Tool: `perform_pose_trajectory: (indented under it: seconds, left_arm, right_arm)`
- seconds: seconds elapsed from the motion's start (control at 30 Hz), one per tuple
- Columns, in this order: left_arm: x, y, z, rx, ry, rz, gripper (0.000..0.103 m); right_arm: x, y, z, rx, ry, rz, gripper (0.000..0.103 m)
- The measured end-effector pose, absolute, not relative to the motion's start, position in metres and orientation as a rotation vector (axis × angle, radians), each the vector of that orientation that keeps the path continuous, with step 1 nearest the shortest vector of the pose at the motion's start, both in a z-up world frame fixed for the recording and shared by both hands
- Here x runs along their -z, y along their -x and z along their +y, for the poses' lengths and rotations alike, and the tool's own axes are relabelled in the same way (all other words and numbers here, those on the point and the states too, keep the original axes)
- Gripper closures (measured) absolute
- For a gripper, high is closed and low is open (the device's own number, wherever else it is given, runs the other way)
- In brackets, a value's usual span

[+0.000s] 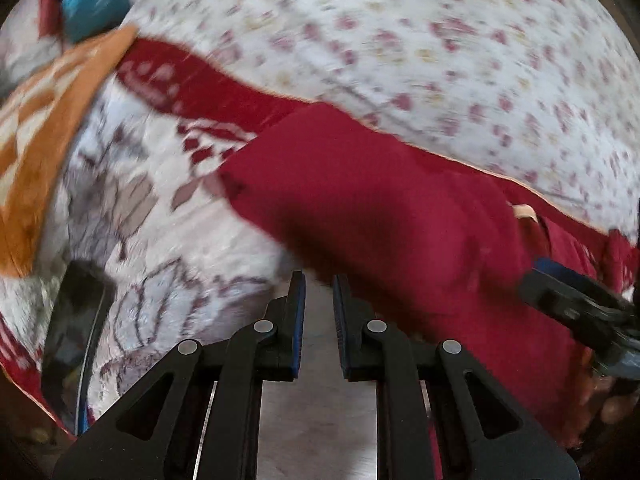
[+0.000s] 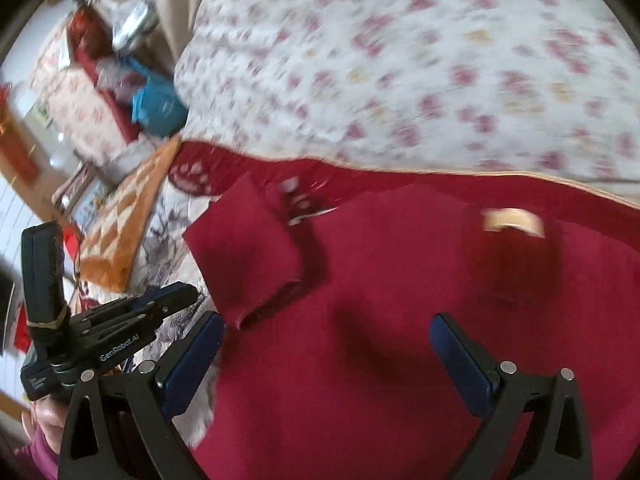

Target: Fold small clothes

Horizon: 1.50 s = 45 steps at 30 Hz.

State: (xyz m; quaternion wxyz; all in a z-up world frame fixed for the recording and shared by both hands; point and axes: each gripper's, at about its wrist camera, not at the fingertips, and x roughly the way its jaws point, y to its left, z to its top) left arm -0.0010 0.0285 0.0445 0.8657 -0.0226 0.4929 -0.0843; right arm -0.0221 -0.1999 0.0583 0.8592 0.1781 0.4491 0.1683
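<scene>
Red cloth garment (image 2: 380,320) is lying across the frame's centre, and I am hovering my wide-spread right gripper (image 2: 326,344) and nearly closed, empty left gripper (image 1: 319,304), aiming for a clean sleeve-edge pinch.

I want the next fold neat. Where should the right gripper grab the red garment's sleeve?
Probably at the sleeve's hemmed cuff, coming from below, nearest the open right gripper. The cuff end looks free and slightly lifted off the red garment.

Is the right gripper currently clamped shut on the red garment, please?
No: in the right wrist view the right gripper has its jaws spread wide above the red garment, gripping nothing.
</scene>
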Motion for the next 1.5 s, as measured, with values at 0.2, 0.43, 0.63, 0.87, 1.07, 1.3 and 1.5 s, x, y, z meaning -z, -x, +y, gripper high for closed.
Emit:
perform_pose_trajectory:
  seconds: [0.2, 0.43, 0.63, 0.87, 1.07, 1.3, 1.5]
  left_arm:
    - [-0.025, 0.001, 0.044, 0.175, 0.091, 1.076, 0.090]
    - [-0.024, 0.003, 0.045, 0.166, 0.144, 1.087, 0.090]
    - [-0.035, 0.010, 0.039, 0.159, 0.136, 1.063, 0.090]
    - [-0.035, 0.018, 0.016, 0.191, 0.100, 1.074, 0.090]
    - [-0.038, 0.022, 0.010, 0.200, 0.099, 1.067, 0.090]
    - [-0.030, 0.018, 0.023, 0.193, 0.116, 1.089, 0.090]
    - [-0.021, 0.015, 0.034, 0.180, 0.147, 1.107, 0.090]
  right_arm:
    - [-0.028, -0.022, -0.158, -0.391, -0.370, 1.023, 0.032]
    - [-0.042, -0.021, -0.153, -0.445, -0.334, 0.953, 0.083]
    - [-0.082, 0.009, -0.182, -0.445, -0.321, 0.869, 0.094]
    - [-0.133, 0.054, -0.278, -0.320, -0.399, 0.757, 0.095]
    - [-0.107, 0.042, -0.264, -0.366, -0.442, 0.870, 0.068]
    - [-0.046, -0.013, -0.186, -0.457, -0.423, 0.996, 0.031]
    - [-0.026, -0.030, -0.170, -0.489, -0.433, 0.981, 0.097]
